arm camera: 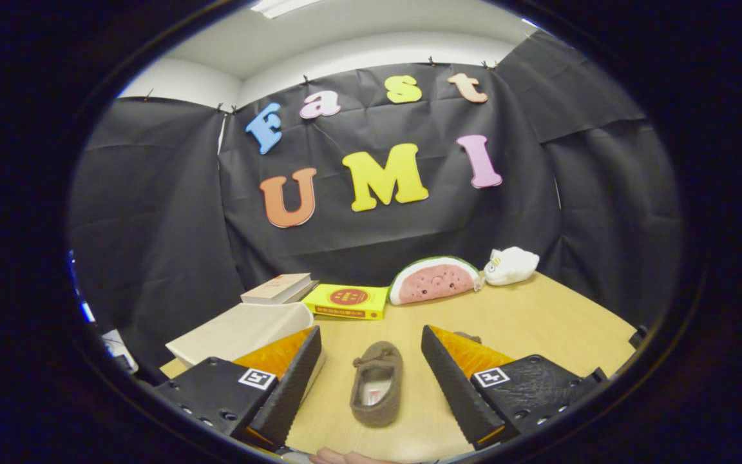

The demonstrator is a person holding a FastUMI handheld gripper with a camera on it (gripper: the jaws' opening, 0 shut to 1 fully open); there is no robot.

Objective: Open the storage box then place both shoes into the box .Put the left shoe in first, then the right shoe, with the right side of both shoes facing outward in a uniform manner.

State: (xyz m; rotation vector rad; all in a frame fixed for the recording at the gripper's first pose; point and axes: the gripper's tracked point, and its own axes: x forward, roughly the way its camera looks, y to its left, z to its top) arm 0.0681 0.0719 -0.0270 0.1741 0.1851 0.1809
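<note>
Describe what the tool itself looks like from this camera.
The tool has two wedge-shaped fingers with ridged, saw-toothed inner faces. Behind each sits a black mounting block with screw holes, and each block carries a small square black-and-white marker. No cables are visible. The fingers stand apart.

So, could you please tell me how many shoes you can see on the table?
1 for certain: a brown shoe lying between the open gripper's fingers. A brownish bit behind the right finger may be a second, mostly hidden.
</note>
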